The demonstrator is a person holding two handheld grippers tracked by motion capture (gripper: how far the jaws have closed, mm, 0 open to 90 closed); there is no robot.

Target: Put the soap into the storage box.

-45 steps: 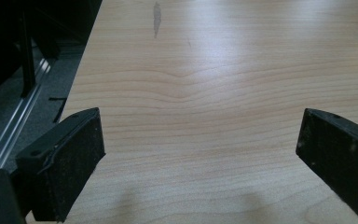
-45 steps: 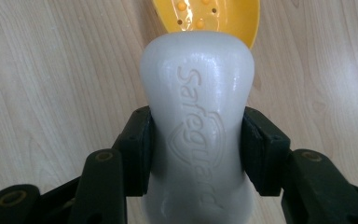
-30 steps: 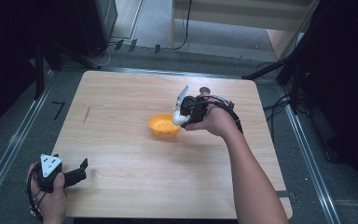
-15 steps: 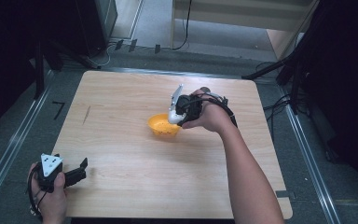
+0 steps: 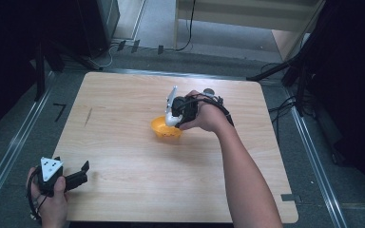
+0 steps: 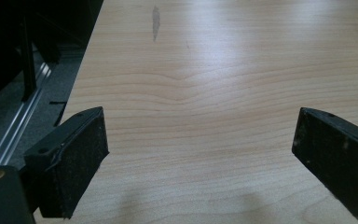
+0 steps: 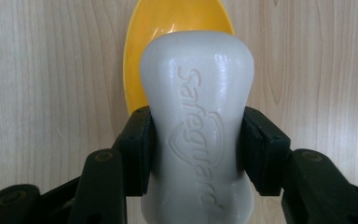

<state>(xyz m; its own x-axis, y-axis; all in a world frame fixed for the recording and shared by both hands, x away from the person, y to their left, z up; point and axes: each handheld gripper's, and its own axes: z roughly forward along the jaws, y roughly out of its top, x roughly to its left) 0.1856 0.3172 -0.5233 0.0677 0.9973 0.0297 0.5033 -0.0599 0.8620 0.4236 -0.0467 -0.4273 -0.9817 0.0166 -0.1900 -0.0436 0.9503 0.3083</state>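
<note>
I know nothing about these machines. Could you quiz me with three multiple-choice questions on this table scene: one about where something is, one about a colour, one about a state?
1. Where is the bar of soap?
A. lying on the floor
B. over the bowl
C. beside the left gripper

2. What colour is the bowl?
A. orange
B. blue
C. green

3. How do the right gripper jaws stand?
A. wide open with nothing between
B. clamped on the soap
C. clamped on the bowl

Answers: 1 B, the bowl shows directly behind the held soap; 2 A, bright orange in both views; 3 B, both pads press the soap's sides.
</note>
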